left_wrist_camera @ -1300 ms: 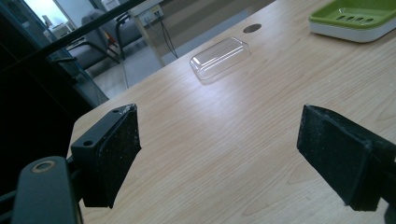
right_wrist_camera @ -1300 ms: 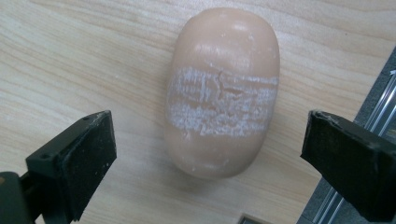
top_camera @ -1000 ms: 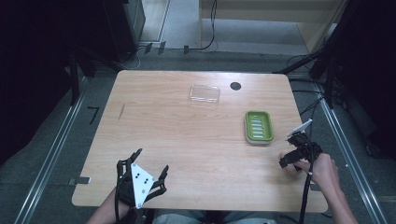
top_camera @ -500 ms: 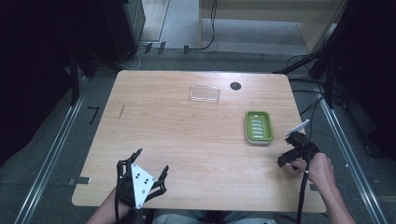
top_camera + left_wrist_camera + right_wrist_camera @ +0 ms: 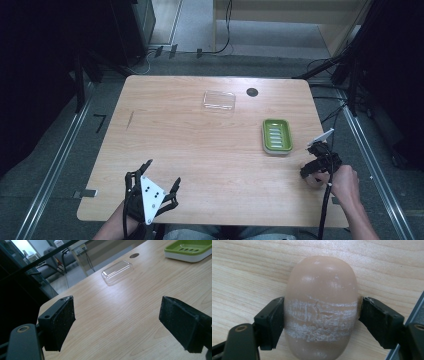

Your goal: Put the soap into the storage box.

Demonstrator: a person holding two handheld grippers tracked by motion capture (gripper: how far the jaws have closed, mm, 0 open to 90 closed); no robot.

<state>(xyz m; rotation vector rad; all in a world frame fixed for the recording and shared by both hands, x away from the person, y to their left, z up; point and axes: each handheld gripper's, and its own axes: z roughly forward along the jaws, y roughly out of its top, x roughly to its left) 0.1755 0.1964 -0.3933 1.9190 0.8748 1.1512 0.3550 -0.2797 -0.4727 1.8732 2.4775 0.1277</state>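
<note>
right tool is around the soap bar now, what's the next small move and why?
Probably lift the soap bar straight up a little. The right tool has just been closing and its pads sit against both sides of the bar, which lies on the table; the green soap dish stands nearby.

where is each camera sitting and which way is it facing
High view: fixed above the person's side, looking forward and down on the wooden table; both forearms enter from the bottom, with left gripper and right gripper.
Left gripper view: rides the left gripper, looking low across the table between its wide-apart fingers toward the clear lid.
Right gripper view: rides the right gripper, looking down at a tan soap bar; its fingers have just been closing around it.
Shared: high and left gripper views both show the green soap dish.
</note>
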